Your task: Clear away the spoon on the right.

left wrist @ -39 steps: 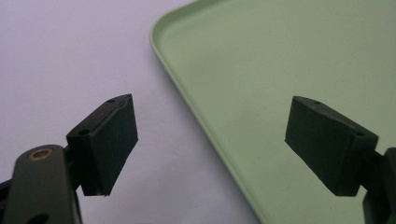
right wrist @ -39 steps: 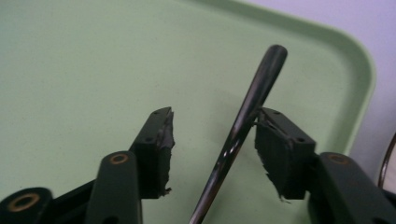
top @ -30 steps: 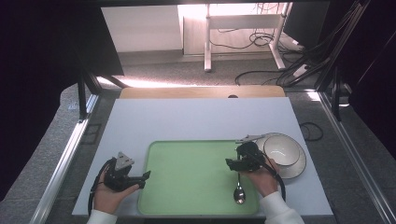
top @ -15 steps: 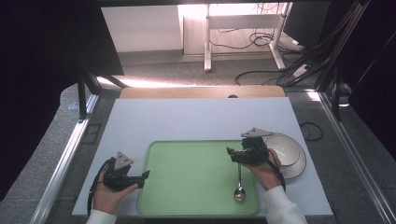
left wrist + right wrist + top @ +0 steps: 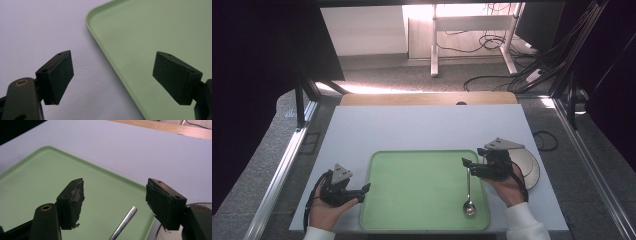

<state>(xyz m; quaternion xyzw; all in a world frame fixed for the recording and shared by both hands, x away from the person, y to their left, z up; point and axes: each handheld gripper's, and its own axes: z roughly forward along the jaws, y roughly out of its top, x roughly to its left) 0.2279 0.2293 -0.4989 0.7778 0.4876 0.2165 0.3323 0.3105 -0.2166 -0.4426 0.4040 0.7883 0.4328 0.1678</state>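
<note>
A metal spoon point(image 5: 469, 195) lies on the right side of the green tray point(image 5: 422, 190), bowl toward the near edge. My right gripper point(image 5: 468, 166) hovers over the far end of the spoon's handle point(image 5: 123, 222), open and empty. In the right gripper view the handle lies below the gap between the jaws of my right gripper point(image 5: 115, 192), over the tray point(image 5: 50, 177). At the tray's near left corner, my left gripper point(image 5: 362, 189) stands open and empty. The left gripper view has my left gripper point(image 5: 113, 66) straddling the tray's rim point(image 5: 100, 42).
A white plate point(image 5: 528, 167) sits on the white table point(image 5: 422, 130) just right of the tray, partly under the right hand. Its rim point(image 5: 160, 235) is beside the right jaw. A wooden strip point(image 5: 427, 98) borders the table's far edge.
My right gripper has drifted slightly up and to the right over the spoon's handle; the spoon stays on the tray. The left gripper has hardly moved.
</note>
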